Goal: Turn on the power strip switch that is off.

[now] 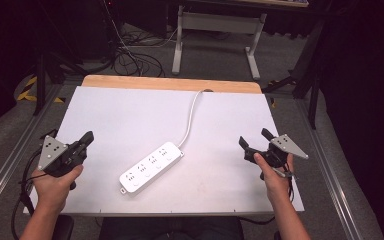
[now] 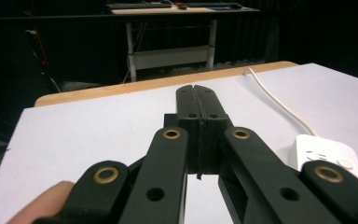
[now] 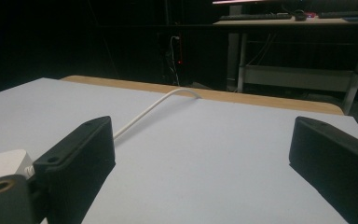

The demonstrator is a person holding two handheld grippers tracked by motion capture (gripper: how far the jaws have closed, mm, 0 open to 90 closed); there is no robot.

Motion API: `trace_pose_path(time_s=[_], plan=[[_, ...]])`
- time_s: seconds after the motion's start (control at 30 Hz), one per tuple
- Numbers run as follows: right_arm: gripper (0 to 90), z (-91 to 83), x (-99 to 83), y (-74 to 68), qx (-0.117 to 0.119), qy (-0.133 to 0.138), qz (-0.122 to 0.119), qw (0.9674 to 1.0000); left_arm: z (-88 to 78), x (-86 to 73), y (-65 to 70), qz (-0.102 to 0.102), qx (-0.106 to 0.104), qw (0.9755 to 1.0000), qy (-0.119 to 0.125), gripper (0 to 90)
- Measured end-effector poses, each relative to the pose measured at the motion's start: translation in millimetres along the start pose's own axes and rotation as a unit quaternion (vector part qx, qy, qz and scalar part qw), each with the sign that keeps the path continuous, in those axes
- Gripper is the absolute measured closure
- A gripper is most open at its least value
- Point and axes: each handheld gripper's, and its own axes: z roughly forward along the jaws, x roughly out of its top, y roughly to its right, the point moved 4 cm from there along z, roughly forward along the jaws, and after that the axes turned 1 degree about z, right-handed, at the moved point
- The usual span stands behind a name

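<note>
A white power strip (image 1: 151, 167) lies slantwise in the middle of the white table top (image 1: 125, 115), its white cable (image 1: 190, 120) running to the far edge. My left gripper (image 1: 86, 138) hovers at the left side of the table, jaws pressed together with nothing between them; in the left gripper view the left gripper (image 2: 196, 100) points across the table, with the power strip (image 2: 324, 156) to its right. My right gripper (image 1: 253, 139) is held at the right side, jaws wide apart and empty; past the right gripper (image 3: 200, 154) the cable (image 3: 144, 114) arcs away.
A wooden strip (image 1: 170, 83) borders the table's far edge. Beyond it stand a white desk frame (image 1: 215, 35) and tangled cables (image 1: 130, 57) on the grey floor. Metal rails (image 1: 330, 165) run along both sides of the table.
</note>
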Motion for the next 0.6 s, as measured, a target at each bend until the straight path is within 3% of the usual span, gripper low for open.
trace_pose_path(time_s=[0.6], plan=[[8.0,-2.7,-1.4,1.7,-0.002,-0.002,0.005,1.0,8.2,0.7,19.2,0.026,-0.06,0.9977,-0.016,90.0]])
